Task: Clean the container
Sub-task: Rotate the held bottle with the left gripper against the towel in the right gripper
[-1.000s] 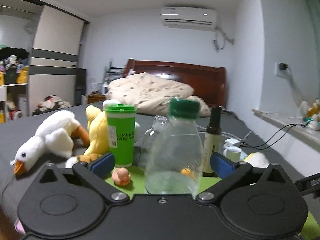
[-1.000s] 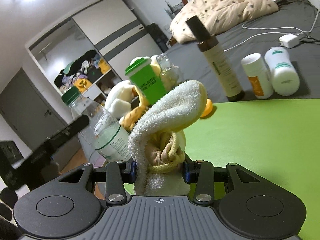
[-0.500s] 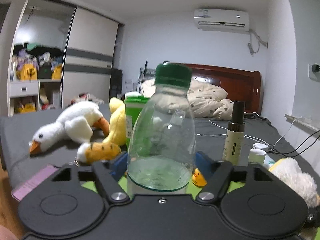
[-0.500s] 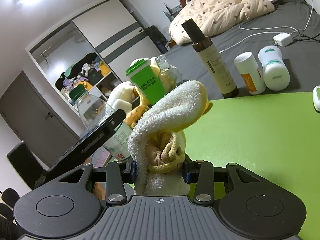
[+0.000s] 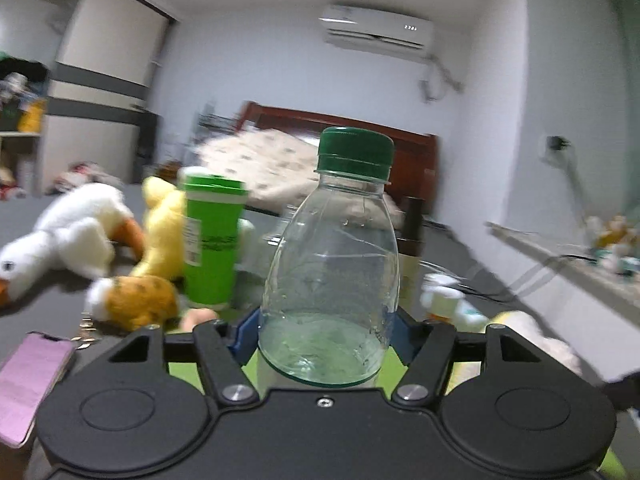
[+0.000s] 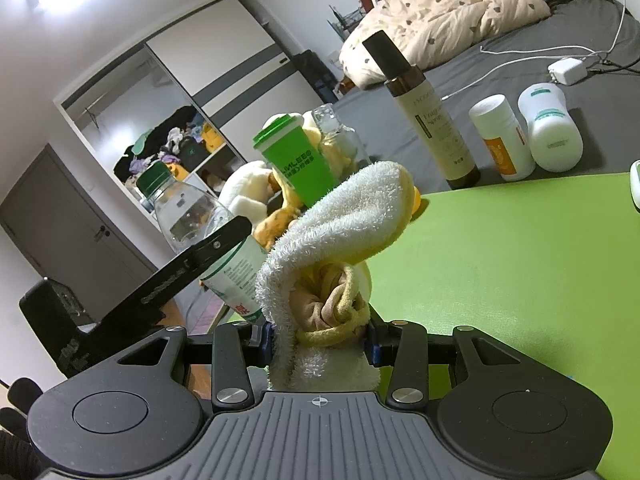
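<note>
The left tongs (image 5: 326, 330) pinch a clear plastic bottle with a green cap (image 5: 332, 272) low on its body; their blue pads (image 5: 243, 334) press against both sides of it after the jaws have just been closing in. The bottle stands upright between them, with only a little water in its lower part, over the near-left edge of the green surface (image 6: 500, 260). From the right wrist view the same bottle (image 6: 188, 216) shows at the left, with one black finger (image 6: 192, 264) of the left tongs crossing in front of its label.

The right tongs (image 6: 320, 340) are pressed tight on a bundled cream and yellow towel (image 6: 340, 236), whose fluffy end curls up and over towards the bottle without touching it.

Behind the bottle stand a green lidded cup (image 5: 210, 240) and a tall dark-capped spray bottle (image 6: 424, 116). Two white pill bottles (image 6: 502, 138) stand beside the spray bottle. A white plush goose (image 5: 68, 236) and a yellow plush toy (image 5: 160, 232) lie on the grey bed to the left. A pink phone (image 5: 28, 380) lies at the near-left corner.
</note>
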Action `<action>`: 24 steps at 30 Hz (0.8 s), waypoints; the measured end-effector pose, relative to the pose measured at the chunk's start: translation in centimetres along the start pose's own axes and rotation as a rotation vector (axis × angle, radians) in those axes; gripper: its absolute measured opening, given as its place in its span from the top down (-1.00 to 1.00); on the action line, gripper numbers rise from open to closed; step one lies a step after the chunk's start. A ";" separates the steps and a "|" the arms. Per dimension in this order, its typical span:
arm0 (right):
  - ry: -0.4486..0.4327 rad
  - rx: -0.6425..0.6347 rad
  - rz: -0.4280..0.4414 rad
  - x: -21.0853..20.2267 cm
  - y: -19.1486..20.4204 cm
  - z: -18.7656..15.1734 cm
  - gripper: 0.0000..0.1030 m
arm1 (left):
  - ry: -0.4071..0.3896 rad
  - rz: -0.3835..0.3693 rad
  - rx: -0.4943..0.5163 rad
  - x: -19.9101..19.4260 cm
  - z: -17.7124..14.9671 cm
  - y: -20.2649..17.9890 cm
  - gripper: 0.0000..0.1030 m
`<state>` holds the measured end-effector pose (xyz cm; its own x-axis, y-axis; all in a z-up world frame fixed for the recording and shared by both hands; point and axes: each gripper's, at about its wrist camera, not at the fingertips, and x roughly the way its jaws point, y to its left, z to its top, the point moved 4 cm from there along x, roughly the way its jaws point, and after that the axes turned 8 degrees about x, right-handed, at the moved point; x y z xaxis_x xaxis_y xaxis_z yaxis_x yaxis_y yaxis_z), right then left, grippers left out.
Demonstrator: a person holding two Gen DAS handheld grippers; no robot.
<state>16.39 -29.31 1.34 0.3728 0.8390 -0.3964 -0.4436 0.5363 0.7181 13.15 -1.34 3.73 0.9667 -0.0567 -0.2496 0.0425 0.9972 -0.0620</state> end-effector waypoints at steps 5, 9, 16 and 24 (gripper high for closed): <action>-0.010 -0.008 -0.005 -0.7 0.5 0.0 0.19 | 0.029 -0.283 0.128 0.1 0.4 0.4 -0.20; -0.014 -0.022 -0.016 -1.3 0.9 -0.1 0.19 | 0.090 -0.481 0.217 0.8 1.0 0.5 -0.20; -0.020 -0.039 -0.017 -2.2 1.9 -0.5 0.19 | 0.174 -0.804 0.346 2.5 1.6 0.0 -0.20; -0.025 -0.077 -0.026 -3.1 2.9 -0.6 0.19 | 0.169 -0.863 0.365 2.8 1.2 0.3 -0.24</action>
<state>13.47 -30.26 4.36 0.4050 0.8224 -0.3995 -0.4940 0.5645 0.6613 16.13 -1.11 4.18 0.5169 -0.7587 -0.3966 0.8285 0.5600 0.0085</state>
